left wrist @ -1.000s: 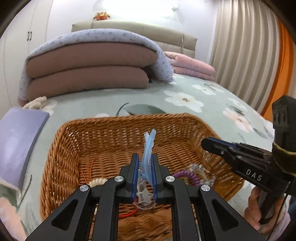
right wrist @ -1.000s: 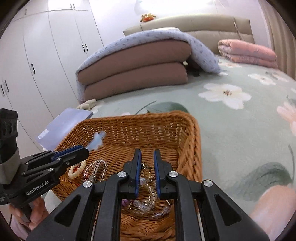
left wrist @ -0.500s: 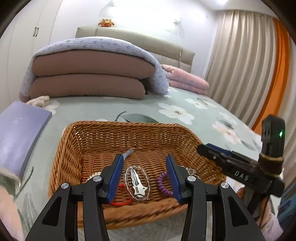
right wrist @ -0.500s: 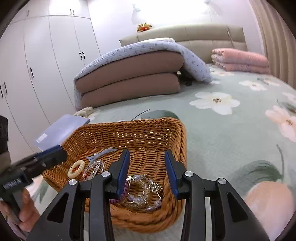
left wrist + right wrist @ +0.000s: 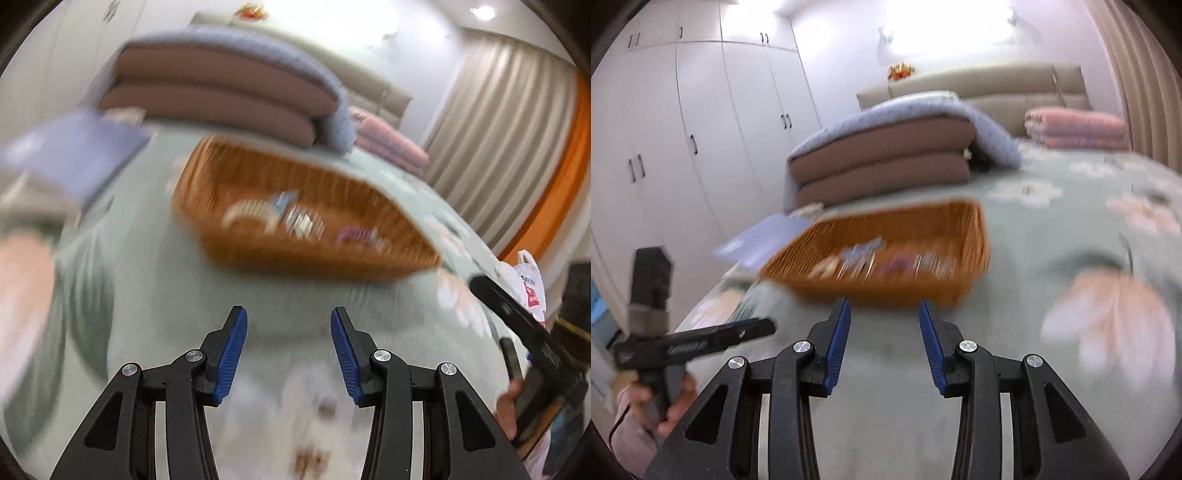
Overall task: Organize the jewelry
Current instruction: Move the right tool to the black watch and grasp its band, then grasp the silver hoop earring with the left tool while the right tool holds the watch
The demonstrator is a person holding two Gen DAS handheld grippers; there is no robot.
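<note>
A brown wicker basket [image 5: 236, 177] sits on the flowered bed and holds several blurred pieces of jewelry: a pale bead bracelet [image 5: 245, 212], a light blue hair clip [image 5: 282, 203] and a purple coil [image 5: 356, 236]. The basket also shows in the right wrist view [image 5: 975, 236]. My left gripper [image 5: 288, 350] is open and empty, well back from the basket over the bedspread. My right gripper [image 5: 884, 343] is open and empty, also back from the basket. Both views are motion-blurred.
Folded brown and blue quilts [image 5: 886, 158] lie behind the basket. A lilac book [image 5: 77, 155] lies left of it. Pink folded blankets [image 5: 1075, 125] are at the back right. White wardrobes [image 5: 683, 147] stand left, curtains [image 5: 498, 122] right.
The left gripper let go of the blue hair clip, which now lies in the basket. Both grippers opened and pulled back away from the basket.
</note>
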